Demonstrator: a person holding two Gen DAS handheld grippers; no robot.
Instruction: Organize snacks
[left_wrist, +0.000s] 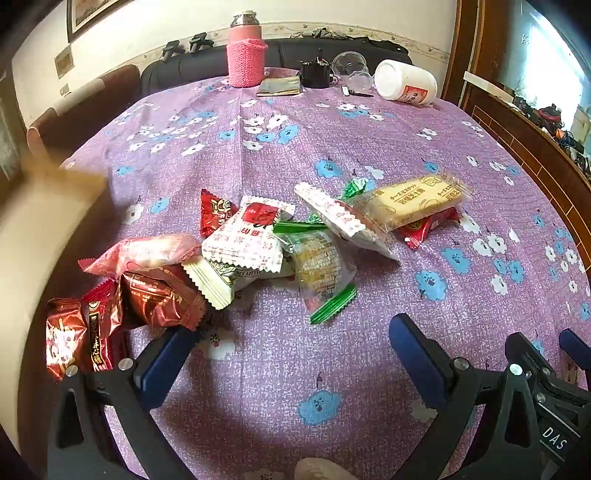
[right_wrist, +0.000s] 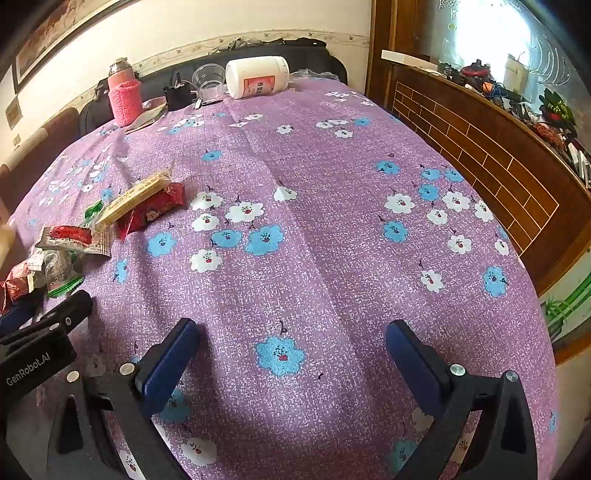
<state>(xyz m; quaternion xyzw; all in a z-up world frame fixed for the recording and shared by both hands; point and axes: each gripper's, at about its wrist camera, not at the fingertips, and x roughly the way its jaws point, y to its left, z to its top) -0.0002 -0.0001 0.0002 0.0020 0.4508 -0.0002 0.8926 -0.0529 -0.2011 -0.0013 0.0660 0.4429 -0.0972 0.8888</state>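
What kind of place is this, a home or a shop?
Most likely a home living or dining room: a table under a purple flowered tablecloth, a dark sofa behind it against the wall, and a pink flask in a knitted sleeve standing at the table's far edge.

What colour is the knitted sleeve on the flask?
Pink; the knitted sleeve shows best in the left wrist view.

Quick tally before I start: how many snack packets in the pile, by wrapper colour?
Red or dark red packets: 5
Pink packet: 1
White packets: 3
Green-trimmed packets: 2
Yellow biscuit packet: 1
Total: 12 visible
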